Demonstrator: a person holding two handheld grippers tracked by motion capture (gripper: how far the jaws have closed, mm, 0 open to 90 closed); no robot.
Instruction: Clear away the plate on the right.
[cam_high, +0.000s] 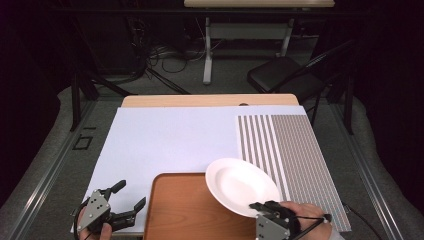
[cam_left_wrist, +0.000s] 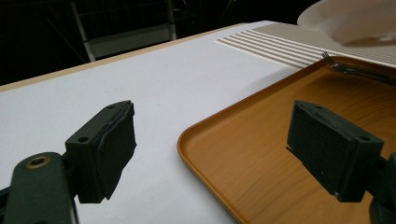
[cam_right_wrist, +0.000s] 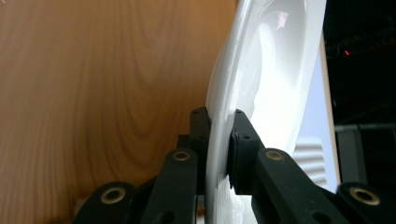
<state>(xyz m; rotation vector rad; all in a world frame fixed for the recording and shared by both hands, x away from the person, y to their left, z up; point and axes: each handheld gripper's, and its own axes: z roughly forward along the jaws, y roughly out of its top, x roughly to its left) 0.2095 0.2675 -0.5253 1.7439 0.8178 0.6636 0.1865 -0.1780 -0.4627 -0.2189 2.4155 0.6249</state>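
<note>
A white plate (cam_high: 241, 186) hangs tilted above the right part of a brown wooden tray (cam_high: 190, 212). My right gripper (cam_high: 262, 206) is shut on the plate's near rim. In the right gripper view the two jaws clamp the plate (cam_right_wrist: 268, 74) edge-on, with the tray's wood (cam_right_wrist: 93, 93) behind it. My left gripper (cam_high: 131, 194) is open at the tray's left edge, holding nothing. In the left gripper view its jaws frame the tray's near corner (cam_left_wrist: 224, 140), and the plate (cam_left_wrist: 355, 18) shows at the top right. A metal fork (cam_left_wrist: 343, 68) lies on the tray below the plate.
A pale sheet (cam_high: 165, 137) covers the table, with a striped mat (cam_high: 292, 155) on its right side. Beyond the table's far edge stand a black folding chair (cam_high: 280, 75) and a desk frame (cam_high: 207, 55).
</note>
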